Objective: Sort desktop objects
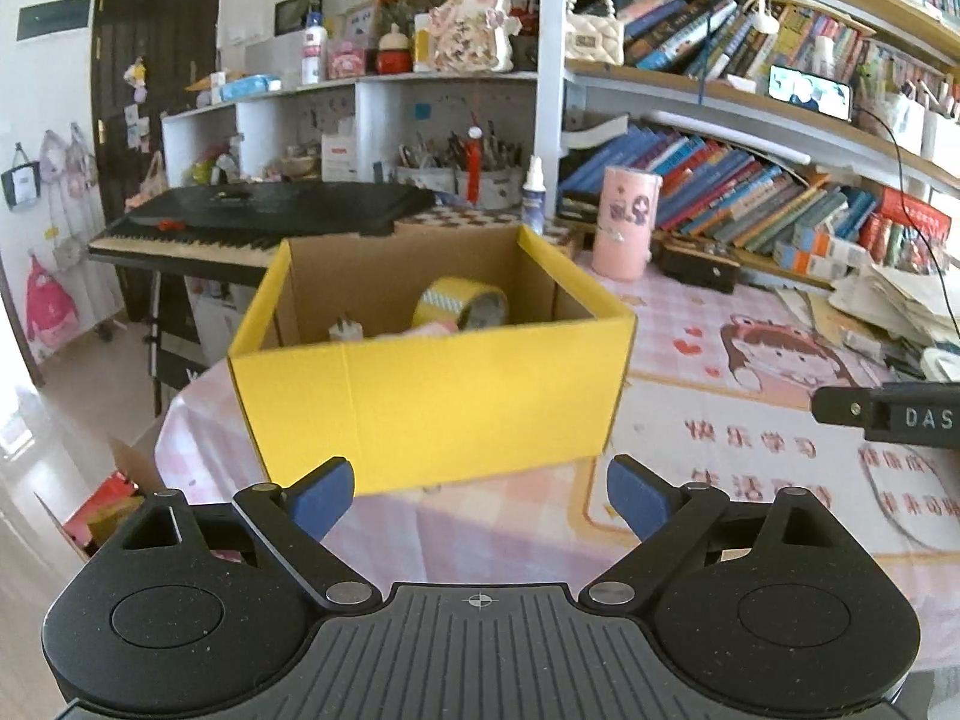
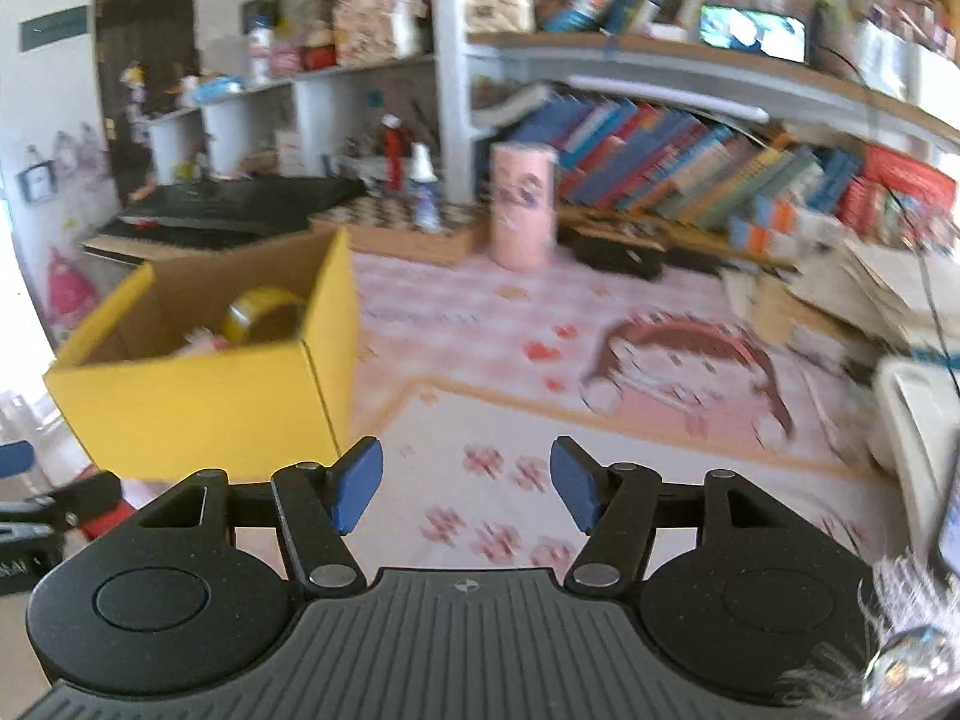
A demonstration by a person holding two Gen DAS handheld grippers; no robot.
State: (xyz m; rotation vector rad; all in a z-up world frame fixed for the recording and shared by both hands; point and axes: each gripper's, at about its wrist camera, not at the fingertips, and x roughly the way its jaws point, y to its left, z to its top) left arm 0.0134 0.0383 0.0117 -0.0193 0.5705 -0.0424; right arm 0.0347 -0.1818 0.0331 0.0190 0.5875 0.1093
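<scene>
A yellow cardboard box (image 1: 429, 402) stands open on the pink patterned tablecloth (image 1: 720, 480); inside lie a yellow tape roll (image 1: 462, 303), a small white object (image 1: 347, 329) and something pink. My left gripper (image 1: 480, 495) hovers just in front of the box, open, with nothing between its blue pads. In the right wrist view the same box (image 2: 198, 402) sits to the left with the tape roll (image 2: 264, 315) inside. My right gripper (image 2: 467, 489) is over bare cloth to the right of the box, open and empty. The picture there is blurred.
A pink cylinder (image 1: 624, 222) and a spray bottle (image 1: 533, 195) stand behind the box. Leaning books (image 1: 750, 192) fill the shelf at the back. A black keyboard (image 1: 240, 219) lies beyond the table's left edge. Stacked papers (image 2: 870, 294) crowd the right side. A fluffy item (image 2: 900, 648) shows at bottom right.
</scene>
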